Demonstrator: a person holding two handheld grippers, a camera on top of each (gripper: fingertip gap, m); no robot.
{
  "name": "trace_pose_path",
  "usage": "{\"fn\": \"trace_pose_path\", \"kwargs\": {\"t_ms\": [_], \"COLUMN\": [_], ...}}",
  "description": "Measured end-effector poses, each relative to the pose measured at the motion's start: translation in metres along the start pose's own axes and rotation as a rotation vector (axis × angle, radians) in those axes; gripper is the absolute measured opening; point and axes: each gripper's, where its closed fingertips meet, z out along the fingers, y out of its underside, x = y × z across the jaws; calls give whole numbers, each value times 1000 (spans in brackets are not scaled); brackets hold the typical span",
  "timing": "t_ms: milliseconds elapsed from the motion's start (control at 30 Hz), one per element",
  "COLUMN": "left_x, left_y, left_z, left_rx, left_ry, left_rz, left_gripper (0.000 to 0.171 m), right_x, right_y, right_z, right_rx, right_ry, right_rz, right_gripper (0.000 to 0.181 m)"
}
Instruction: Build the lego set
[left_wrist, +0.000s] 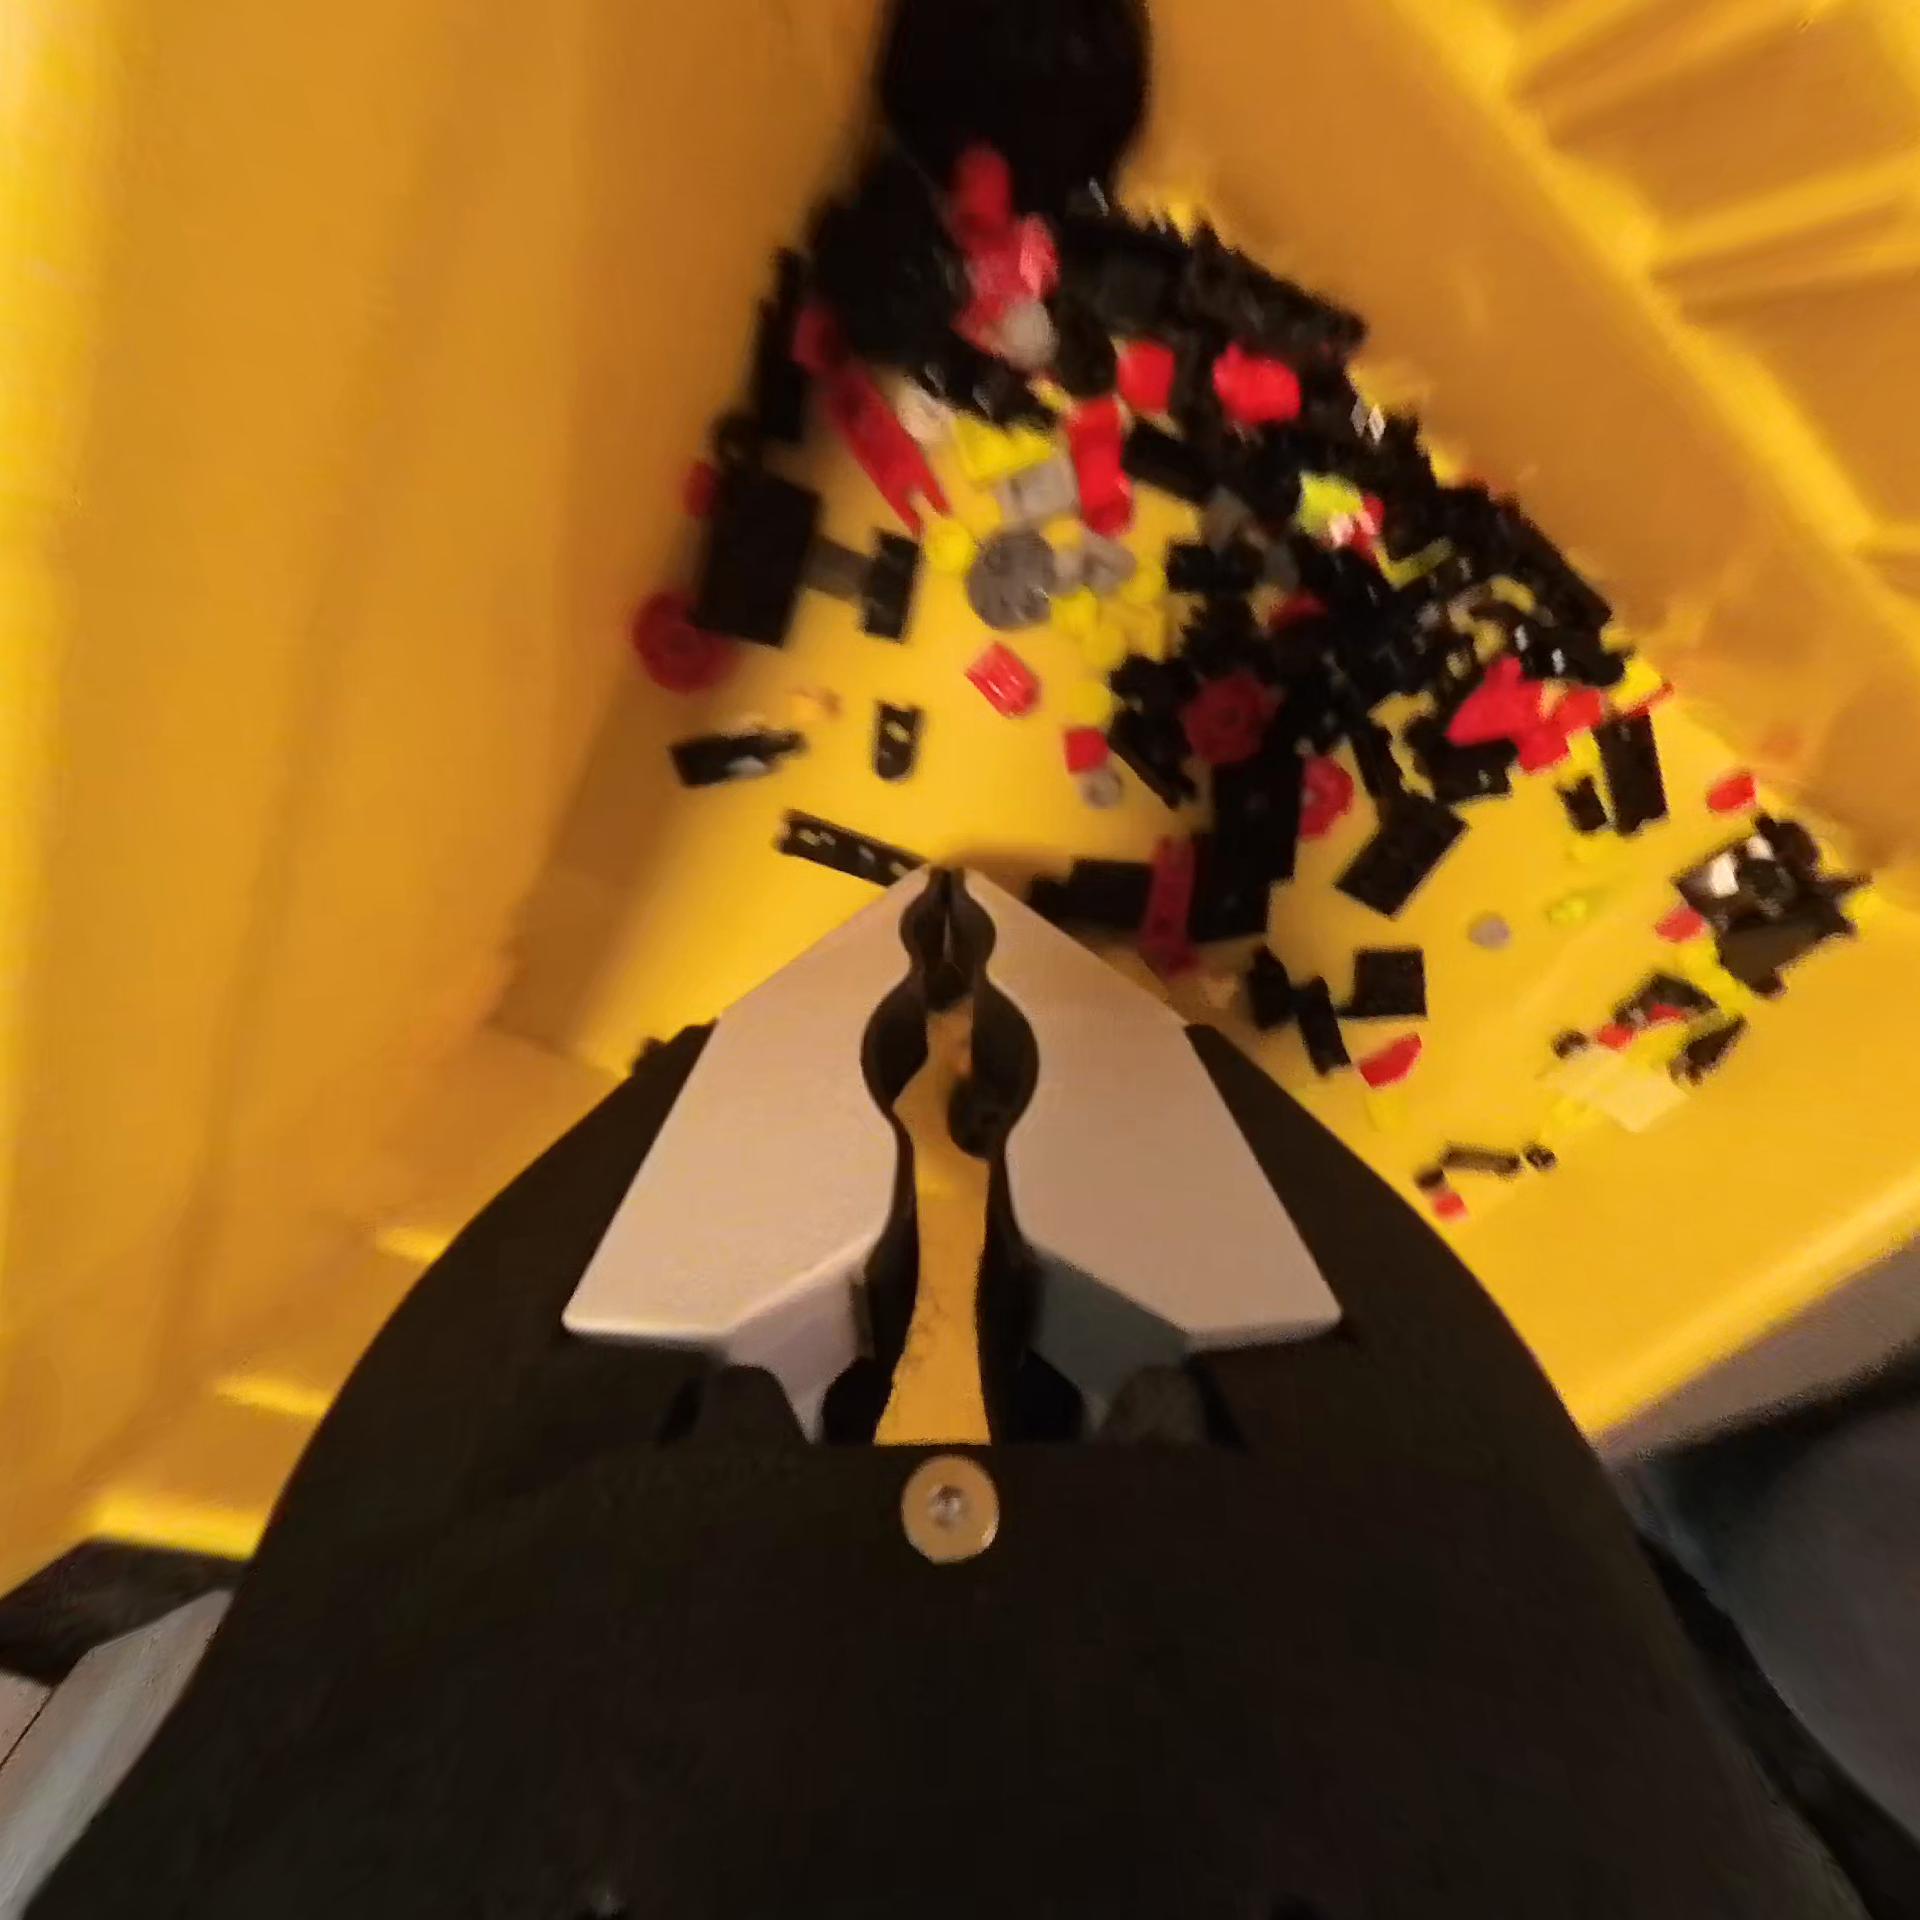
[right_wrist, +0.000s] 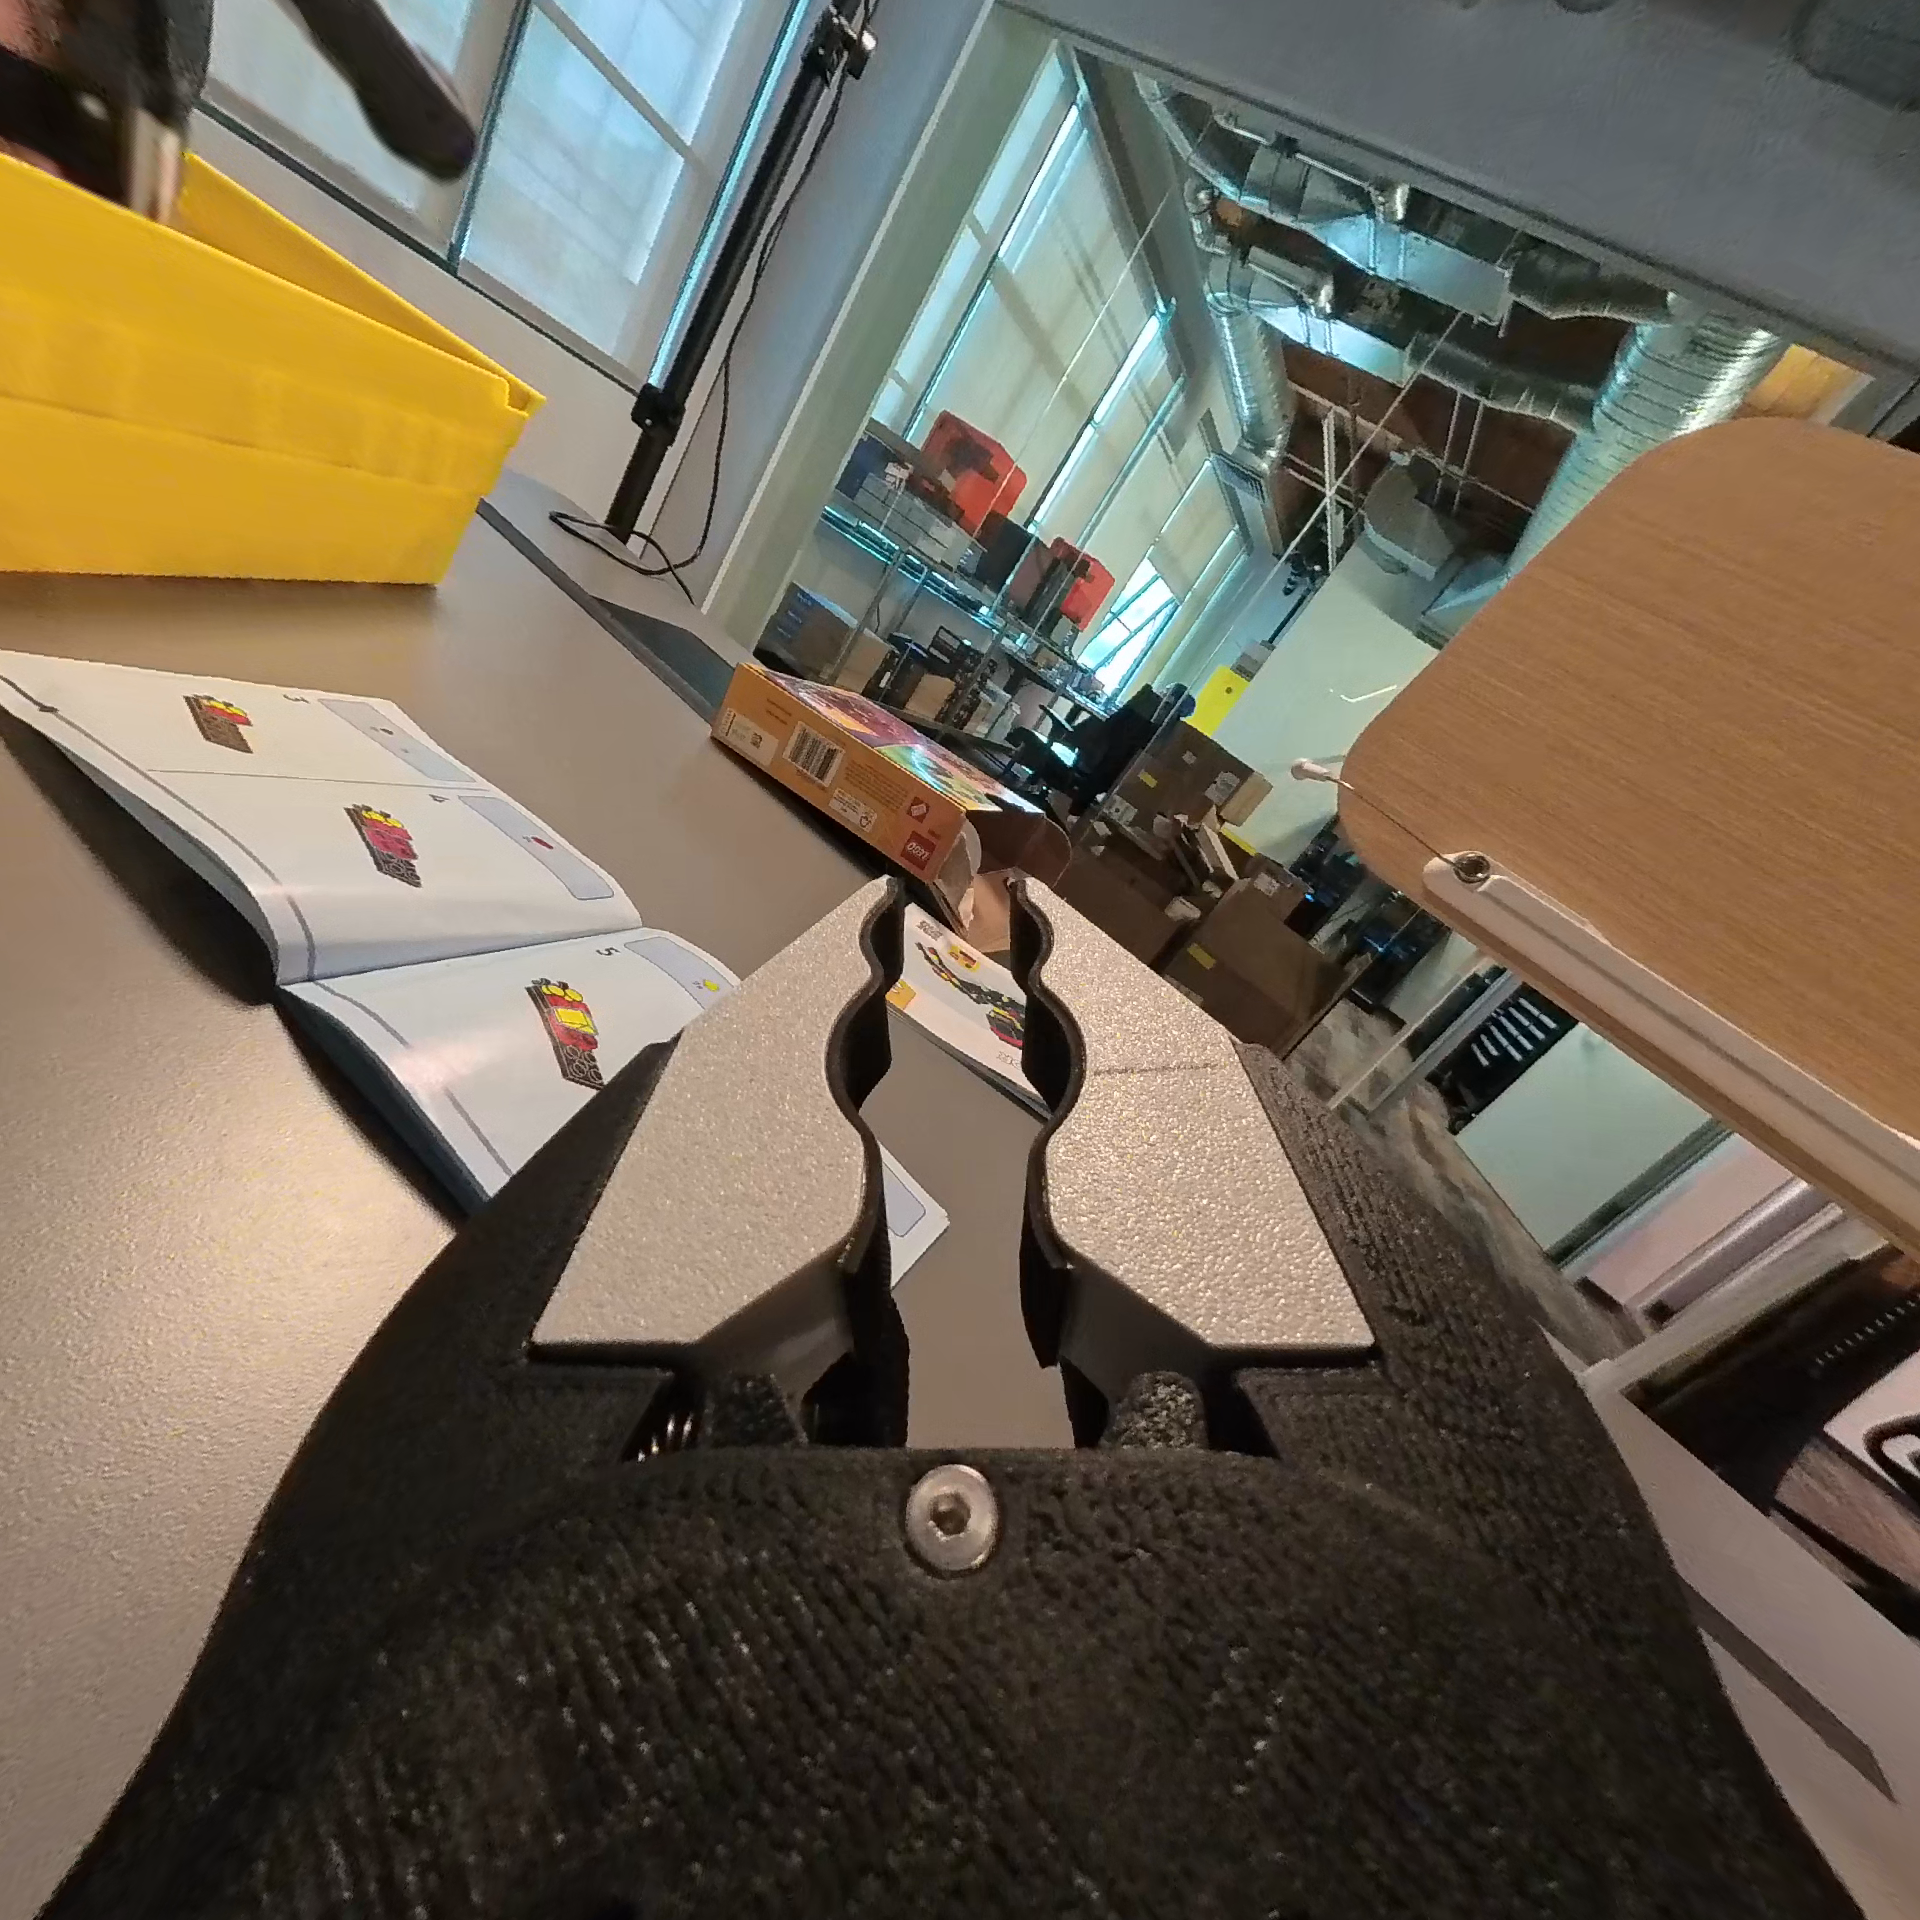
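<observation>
Lego pieces (left_wrist: 1195, 623) in bin (left_wrist: 312, 623); booklet (right_wrist: 395, 883) beside it.

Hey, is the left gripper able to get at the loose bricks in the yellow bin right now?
Probably yes. The left gripper is inside the yellow bin with the bricks lying uncovered just ahead, but its jaws look shut on a small black piece, so it isn't free.

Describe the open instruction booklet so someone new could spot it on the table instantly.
Start at the yellow bin on the grey table. Just in front of it lies the instruction booklet, spread open and flat. Unlike the orange box farther back, it shows pale blue pages with small build-step pictures.
</observation>
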Motion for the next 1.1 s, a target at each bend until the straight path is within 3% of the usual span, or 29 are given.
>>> {"fn": "trace_pose_path", "kwargs": {"t_ms": [133,300,567,800,967,1100], "left_x": [-20,-14,19,25,9,-3], "left_y": [-33,-48,-44,-41,-14,-6], "left_z": [-16,-14,-1,-9,-9,-12], "left_rx": [192,252,260,269,90,48], "left_ry": [-122,-148,-65,-82,-123,-161], "left_rz": [-30,31,107,137,152,150], "left_gripper": [5,6,11,13,15,15], "right_x": [-1,-1,-1,-1,-1,-1], "right_y": [0,0,0,1,1,1], "right_z": [0,0,0,0,0,0], "right_rx": [-2,-3,-5,-7,-7,-8], "right_ry": [-3,-3,-5,-7,-7,-9], "right_rz": [-4,-5,-10,-16,-16,-20], "right_gripper": [18,18,18,18,18,18]}}
